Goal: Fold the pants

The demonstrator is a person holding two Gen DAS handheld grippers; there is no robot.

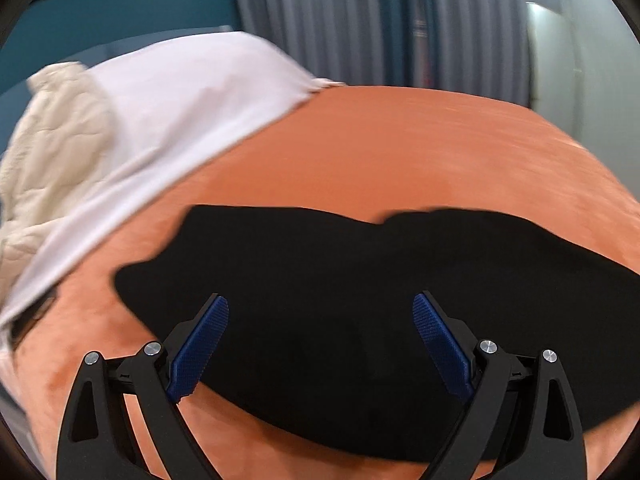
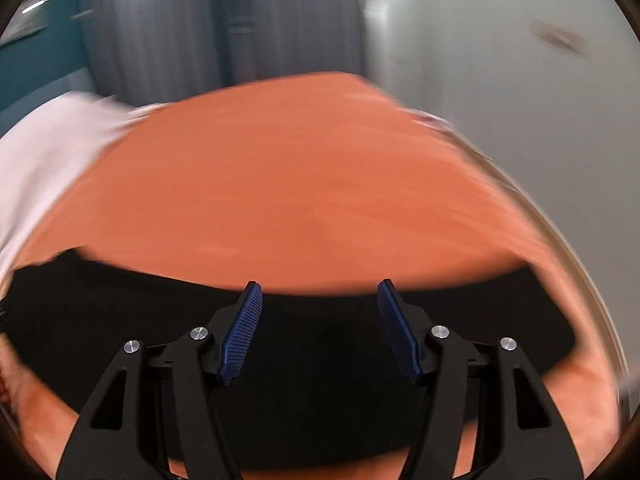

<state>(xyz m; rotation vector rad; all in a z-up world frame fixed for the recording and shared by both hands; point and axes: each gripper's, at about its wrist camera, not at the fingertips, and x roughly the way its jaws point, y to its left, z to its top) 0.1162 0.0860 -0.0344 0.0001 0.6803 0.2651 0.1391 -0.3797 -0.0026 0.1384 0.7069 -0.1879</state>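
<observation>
Black pants (image 1: 360, 300) lie folded in a flat band across the orange bedspread (image 1: 400, 152). My left gripper (image 1: 320, 312) hovers over them, open wide, its blue pads (image 1: 200, 344) holding nothing. In the right wrist view the same pants (image 2: 320, 352) stretch from side to side below my right gripper (image 2: 320, 292), which is open too, with no cloth between its blue pads (image 2: 400, 332). Both views are blurred.
A white sheet (image 1: 168, 120) and a cream quilted cover (image 1: 52, 152) lie at the left end of the bed. Behind it hang grey curtains (image 1: 340, 20) beside a teal wall (image 1: 100, 12). A pale wall (image 2: 500, 60) stands to the right of the bed.
</observation>
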